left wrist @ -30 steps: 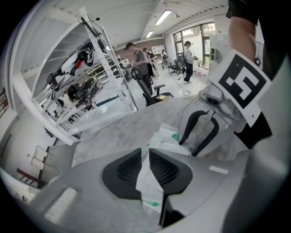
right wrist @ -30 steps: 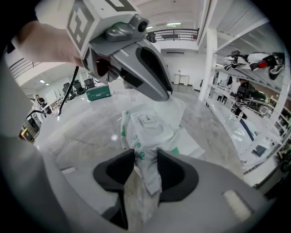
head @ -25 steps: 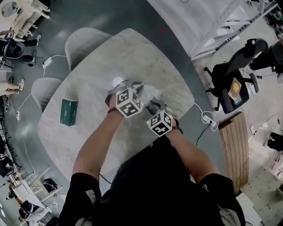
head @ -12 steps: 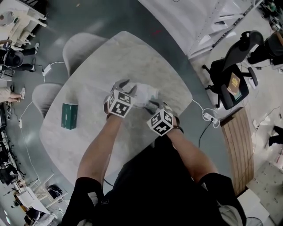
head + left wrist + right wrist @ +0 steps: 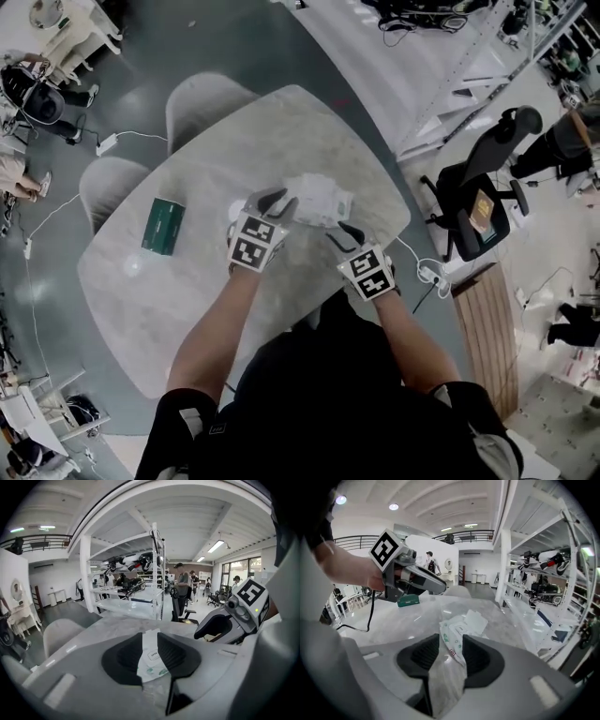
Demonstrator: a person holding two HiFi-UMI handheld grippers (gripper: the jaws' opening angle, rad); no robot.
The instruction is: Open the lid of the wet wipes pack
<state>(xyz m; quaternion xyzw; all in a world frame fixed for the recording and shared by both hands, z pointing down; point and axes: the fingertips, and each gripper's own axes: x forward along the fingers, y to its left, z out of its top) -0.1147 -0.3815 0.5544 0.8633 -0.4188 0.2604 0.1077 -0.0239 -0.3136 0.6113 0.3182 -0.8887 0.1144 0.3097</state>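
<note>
The wet wipes pack (image 5: 317,199) is white with green print and sits at the marble table's (image 5: 187,300) far right. In the right gripper view its white lid flap (image 5: 477,620) stands open. My right gripper (image 5: 345,232) is at the pack's near end. The pack's crumpled end (image 5: 457,637) fills the gap of this gripper (image 5: 451,646), and its jaws are closing on it. My left gripper (image 5: 277,204) hovers by the pack's left edge. The pack (image 5: 152,660) shows beyond the narrow gap of this gripper (image 5: 149,641). Its jaws are closing, with the pads clear of the pack.
A green box (image 5: 164,225) lies on the table's left side. Two grey chairs (image 5: 202,98) stand at the far-left edge. A black office chair (image 5: 473,202) and a white cable (image 5: 427,272) are off the right edge. White shelving (image 5: 136,597) stands beyond the table.
Both grippers have lifted. The left gripper has let go of the pack, rolled, and drawn back to its left edge. The right gripper stays at the near end.
</note>
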